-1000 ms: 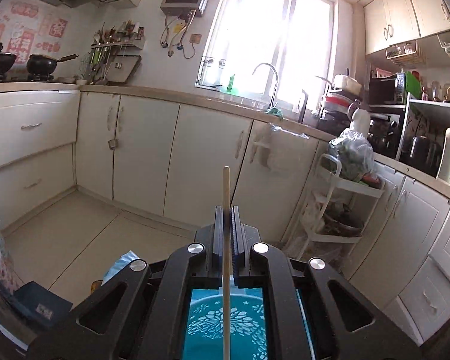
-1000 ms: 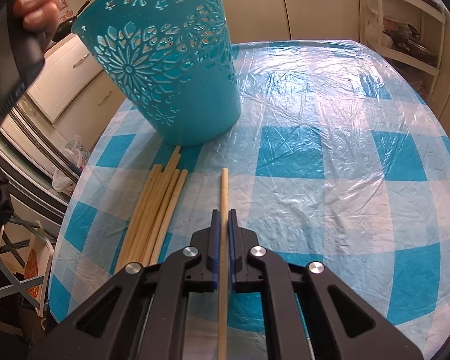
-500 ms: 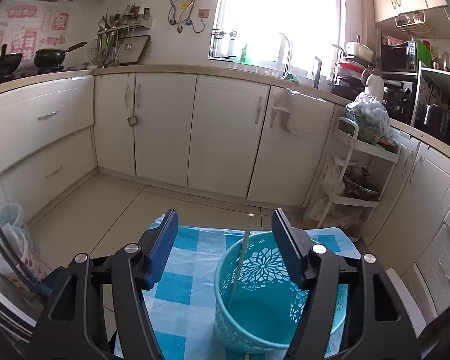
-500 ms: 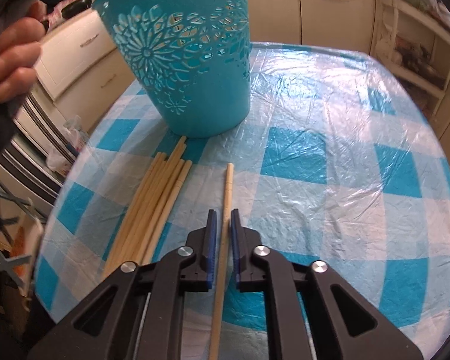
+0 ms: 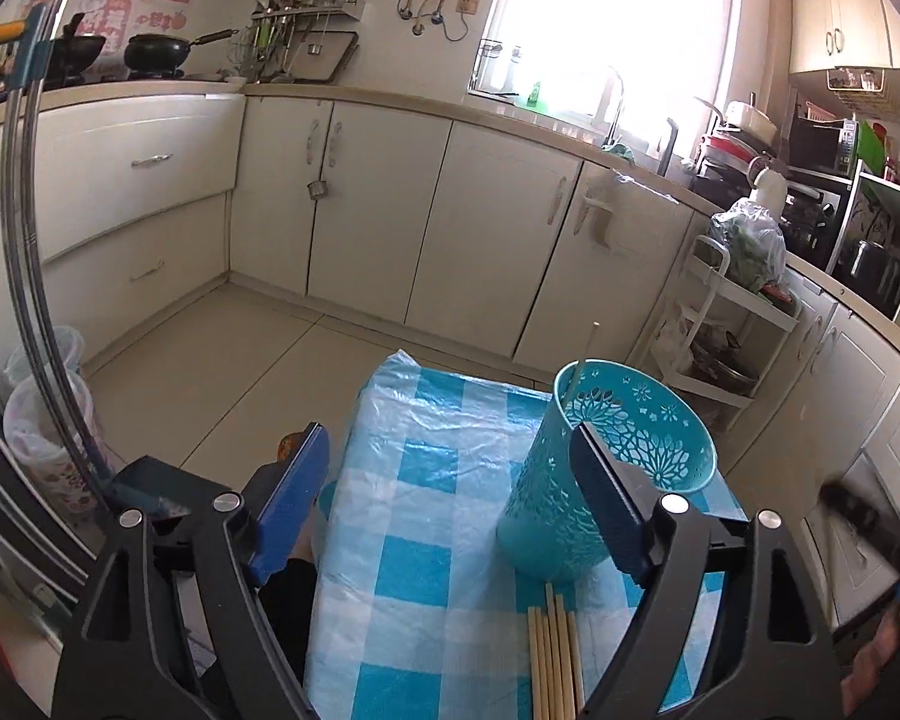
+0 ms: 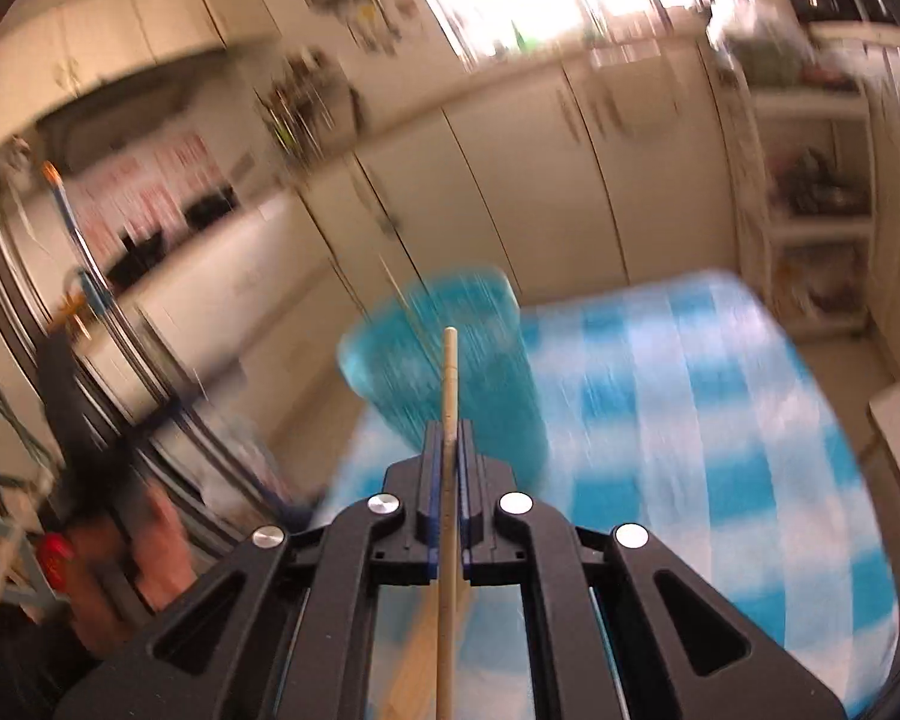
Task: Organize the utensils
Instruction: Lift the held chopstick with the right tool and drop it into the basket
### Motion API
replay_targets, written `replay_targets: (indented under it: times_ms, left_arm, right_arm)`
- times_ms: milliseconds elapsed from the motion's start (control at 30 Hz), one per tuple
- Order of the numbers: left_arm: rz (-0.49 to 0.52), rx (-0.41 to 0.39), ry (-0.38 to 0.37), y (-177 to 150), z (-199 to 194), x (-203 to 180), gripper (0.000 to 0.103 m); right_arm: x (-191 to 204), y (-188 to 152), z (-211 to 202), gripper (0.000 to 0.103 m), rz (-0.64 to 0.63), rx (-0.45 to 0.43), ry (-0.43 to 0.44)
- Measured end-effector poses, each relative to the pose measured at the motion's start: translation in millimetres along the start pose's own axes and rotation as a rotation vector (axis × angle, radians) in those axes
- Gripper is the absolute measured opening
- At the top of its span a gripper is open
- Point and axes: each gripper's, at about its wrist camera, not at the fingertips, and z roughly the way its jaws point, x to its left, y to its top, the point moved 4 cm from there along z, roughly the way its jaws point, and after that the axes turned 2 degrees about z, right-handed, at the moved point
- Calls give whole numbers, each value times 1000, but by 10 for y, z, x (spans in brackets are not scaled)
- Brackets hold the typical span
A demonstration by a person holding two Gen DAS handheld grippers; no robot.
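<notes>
Setting: kitchen with cream cabinets; the surface point(image 5: 426, 516) carries a blue-and-white checked cloth under clear plastic film.
Container: a teal perforated basket point(image 5: 606, 480) stands upright near the far end of the surface; one chopstick point(image 5: 588, 354) leans inside it, tip above the rim.
Remaining stock: a bundle of chopsticks point(image 5: 552, 654) lies flat on the cloth, just in front of the basket base.
Left claw point(image 5: 450, 504): fingers wide apart, nothing between them, hovering above the cloth with the basket behind its right finger.
Right claw point(image 6: 448, 450): clamped on a single chopstick point(image 6: 449, 384), which runs along the finger line and points toward the basket point(image 6: 444, 360); the view is motion-blurred.
Step in hand (judged): carry the gripped stick to the basket and drop it in.
Procedure: bring the leading tip above the basket opening, tilt the stick toward vertical, lower until the tip is below the rim, then release.
Caution: the basket looks light; a strike on its rim could tip it.
Caution: avoid the stick already inside.
Left claw guidance: the bundle is near; select one stick only.
</notes>
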Motion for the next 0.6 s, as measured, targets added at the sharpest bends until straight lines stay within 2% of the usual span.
replay_targets:
  times_ms: [100, 167, 267, 333, 433, 600]
  left_arm:
    - [-24, 13, -20, -101, -72, 13, 79]
    - [-28, 8, -26, -146, -118, -8, 79]
    - [-16, -8, -25, -176, -191, -40, 82]
    - [-20, -15, -24, -196, -228, -26, 83]
    - [-31, -12, -26, -224, -229, 16, 84]
    - [-59, 13, -29, -272, -160, 103, 84]
  right_arm:
    - [243, 495, 120, 5, -31, -147, 40]
    - [357, 725, 346, 6, -52, -224, 26]
    - [345, 862, 730, 6, -39, -274, -19]
    - [264, 849, 922, 6, -34, -273, -62]
    - [85, 728, 1200, 6, 7, -205, -107]
    - [49, 505, 1322, 6, -39, -123, -144]
